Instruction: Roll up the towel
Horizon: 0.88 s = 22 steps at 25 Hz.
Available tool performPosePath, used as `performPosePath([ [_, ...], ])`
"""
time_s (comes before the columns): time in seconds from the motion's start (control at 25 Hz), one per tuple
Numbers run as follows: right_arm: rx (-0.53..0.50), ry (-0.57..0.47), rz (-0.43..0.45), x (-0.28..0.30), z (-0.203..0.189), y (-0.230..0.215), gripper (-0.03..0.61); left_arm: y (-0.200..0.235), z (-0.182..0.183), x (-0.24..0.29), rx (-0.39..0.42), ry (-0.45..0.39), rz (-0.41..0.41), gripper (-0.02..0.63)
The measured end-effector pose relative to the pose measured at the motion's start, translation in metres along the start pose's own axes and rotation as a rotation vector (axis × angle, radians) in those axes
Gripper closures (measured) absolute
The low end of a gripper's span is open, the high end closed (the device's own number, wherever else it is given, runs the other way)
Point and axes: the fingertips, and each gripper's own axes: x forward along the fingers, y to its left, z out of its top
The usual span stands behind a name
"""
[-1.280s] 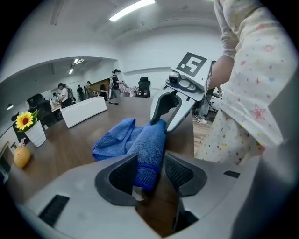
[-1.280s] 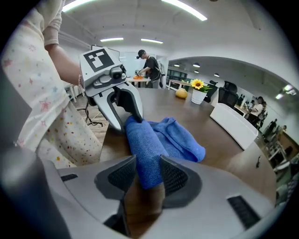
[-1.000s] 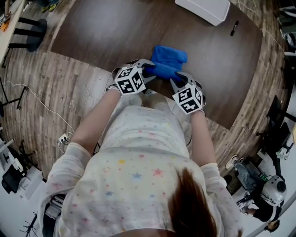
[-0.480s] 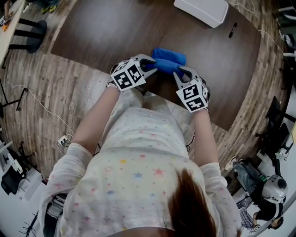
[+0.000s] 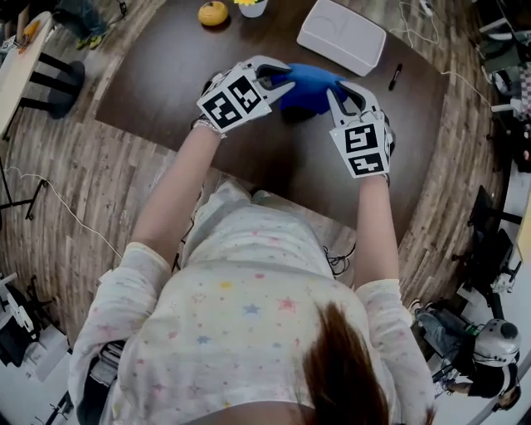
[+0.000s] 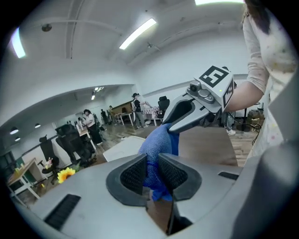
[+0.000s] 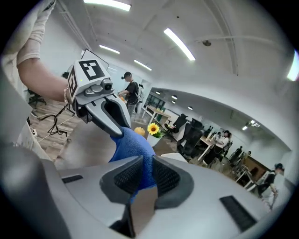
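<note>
- Overhead, the head view shows the blue towel (image 5: 311,85) bunched into a short bundle and held between the two grippers above the dark counter (image 5: 166,75), toward its far side.
- The left gripper (image 5: 278,77) takes the towel's left end and the right gripper (image 5: 338,90) its right end, with both marker cubes facing up.
- Farther off on the counter lie a white box (image 5: 342,36), a pen (image 5: 395,76) to its right, and an orange fruit (image 5: 213,12) at the far left.
- Next, in the left gripper view, the left gripper (image 6: 150,172) has just been closing. Its jaws now stand narrow, with the ribbed pads pressed on a fold of towel (image 6: 160,140) that rises between them.
- The right gripper (image 6: 180,122) bites the towel's other end just beyond, and a sunflower (image 6: 65,174) shows at the far left.
- Lastly, in the right gripper view, the right gripper (image 7: 142,175) is clamped narrow on blue towel (image 7: 133,145). A little cloth pokes out below the pads.
- The left gripper (image 7: 122,125) grips the towel from the far side.
</note>
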Motion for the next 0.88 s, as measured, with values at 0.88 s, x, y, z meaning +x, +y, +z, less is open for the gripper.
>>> performPosePath([
  [0.88,0.071,0.223,0.319,-0.067,-0.141,0.201,0.515,-0.215,-0.128,-0.020,-0.111,0.202,-0.368,0.541],
])
